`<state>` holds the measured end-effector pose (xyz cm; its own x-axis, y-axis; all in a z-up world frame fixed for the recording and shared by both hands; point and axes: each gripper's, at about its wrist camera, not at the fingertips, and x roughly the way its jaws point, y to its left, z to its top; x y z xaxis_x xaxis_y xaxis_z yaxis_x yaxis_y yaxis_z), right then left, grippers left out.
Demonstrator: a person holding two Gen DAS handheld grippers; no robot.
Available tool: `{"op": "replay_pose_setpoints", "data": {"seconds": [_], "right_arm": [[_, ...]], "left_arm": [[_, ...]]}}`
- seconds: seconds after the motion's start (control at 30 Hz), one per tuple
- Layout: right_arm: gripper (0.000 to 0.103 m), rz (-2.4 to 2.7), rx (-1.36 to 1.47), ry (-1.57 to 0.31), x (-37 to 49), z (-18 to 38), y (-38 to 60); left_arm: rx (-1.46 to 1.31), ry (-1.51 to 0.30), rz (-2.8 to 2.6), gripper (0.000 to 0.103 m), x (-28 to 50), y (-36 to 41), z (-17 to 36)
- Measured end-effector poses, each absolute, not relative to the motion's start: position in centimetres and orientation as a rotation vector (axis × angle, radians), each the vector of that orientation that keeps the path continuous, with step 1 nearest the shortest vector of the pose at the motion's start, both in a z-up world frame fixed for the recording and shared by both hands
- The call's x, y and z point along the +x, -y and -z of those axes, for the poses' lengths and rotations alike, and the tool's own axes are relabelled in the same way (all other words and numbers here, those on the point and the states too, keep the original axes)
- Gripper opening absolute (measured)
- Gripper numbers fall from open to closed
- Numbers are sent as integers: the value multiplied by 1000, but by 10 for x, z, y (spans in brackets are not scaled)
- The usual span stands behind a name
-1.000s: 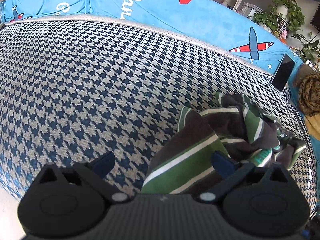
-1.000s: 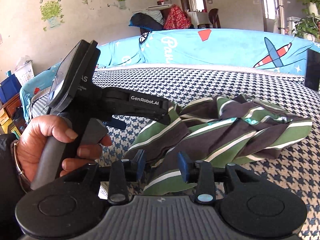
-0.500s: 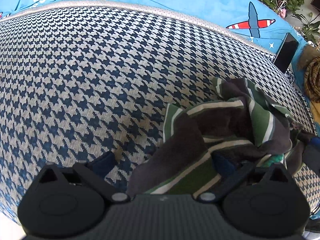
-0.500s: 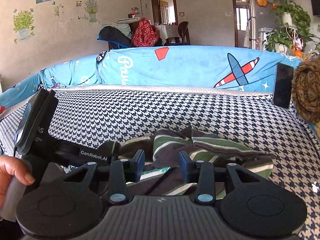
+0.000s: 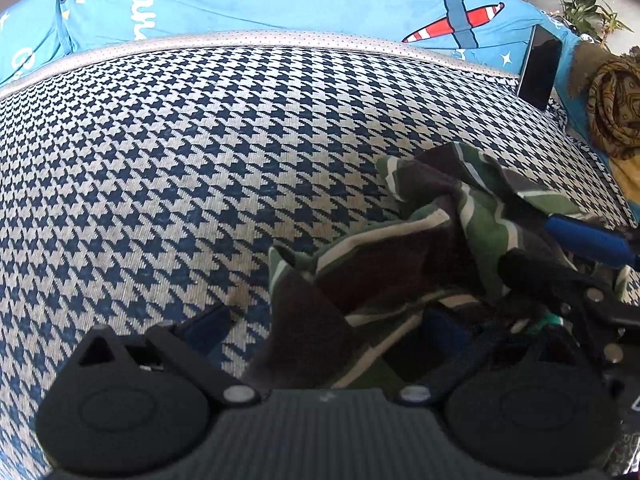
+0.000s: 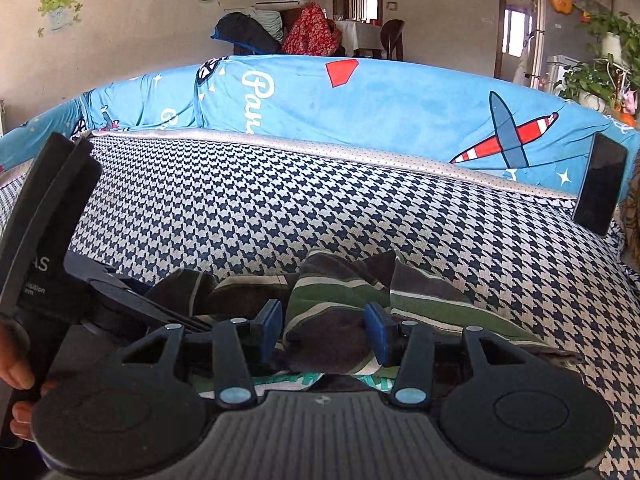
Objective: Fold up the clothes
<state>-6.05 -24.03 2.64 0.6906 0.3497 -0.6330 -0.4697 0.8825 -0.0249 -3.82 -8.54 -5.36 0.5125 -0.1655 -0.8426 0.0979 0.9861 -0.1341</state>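
The striped garment (image 6: 340, 300) lies bunched near the right of the houndstooth bed (image 5: 200, 160). The right gripper (image 6: 326, 330) is opening astride a fold; the left gripper (image 5: 324, 324), wide open, straddles its near edge, likely to spread it.

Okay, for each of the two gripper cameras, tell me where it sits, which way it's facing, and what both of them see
Left wrist: on the left gripper, aimed steeply down at the striped garment; the right gripper intrudes at right.
Right wrist: on the right gripper, jaws opening around a garment fold, looking shallowly across the houndstooth cushion; the left gripper's body and the person's fingers show at left.
Shared: garment, cushion, blue airplane cover, black phone.
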Motion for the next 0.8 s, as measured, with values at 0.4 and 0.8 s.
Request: {"op": "replay_pose_setpoints", "data": {"seconds": [0.4, 0.8], "right_arm": [[11, -369, -128, -639, -50, -29, 254], [1, -142, 41, -657, -34, -42, 302]], "left_arm": [[-4, -964, 140, 93, -35, 96, 54], [27, -967, -25, 84, -35, 79, 57]]}}
